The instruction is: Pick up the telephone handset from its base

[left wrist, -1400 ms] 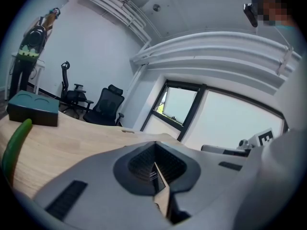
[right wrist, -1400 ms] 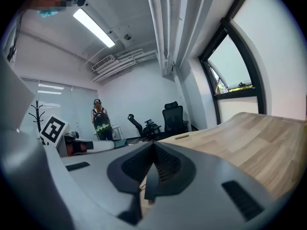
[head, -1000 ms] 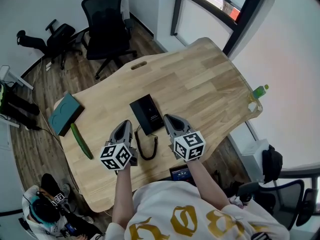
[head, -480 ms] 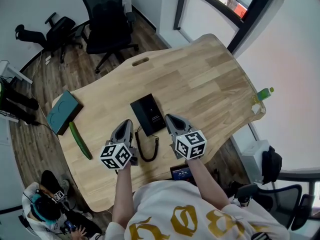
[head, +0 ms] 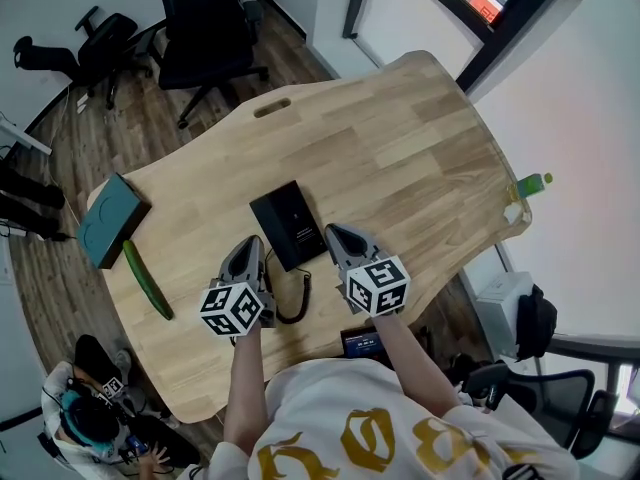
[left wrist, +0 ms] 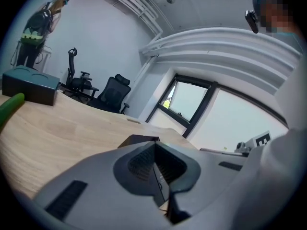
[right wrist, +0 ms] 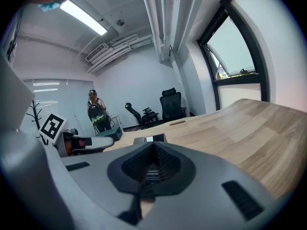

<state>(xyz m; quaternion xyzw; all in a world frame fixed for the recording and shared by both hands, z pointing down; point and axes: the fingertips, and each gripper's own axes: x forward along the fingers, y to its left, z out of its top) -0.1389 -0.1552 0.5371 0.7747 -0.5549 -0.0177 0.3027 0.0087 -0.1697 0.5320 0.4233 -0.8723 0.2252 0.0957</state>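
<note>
The black telephone (head: 288, 224) lies flat on the wooden table (head: 400, 158), its handset resting on the base. Its coiled black cord (head: 297, 302) loops toward the table's near edge. My left gripper (head: 250, 249) hovers just left of the phone's near end, jaws shut and empty. My right gripper (head: 336, 236) hovers just right of the phone, also shut and empty. In the left gripper view the phone (left wrist: 139, 139) shows just past the shut tips (left wrist: 154, 145). In the right gripper view the phone (right wrist: 151, 138) lies past the shut tips (right wrist: 153, 145).
A green cucumber (head: 146, 280) and a teal box (head: 110, 220) lie at the table's left end. A green bottle (head: 527, 183) stands at the right edge. Black office chairs (head: 205, 28) stand beyond the table. A person (head: 85, 423) sits on the floor at lower left.
Both grippers have sunk a little toward the table, keeping to either side of the phone's near end. Their jaws stay shut. The phone has not moved.
</note>
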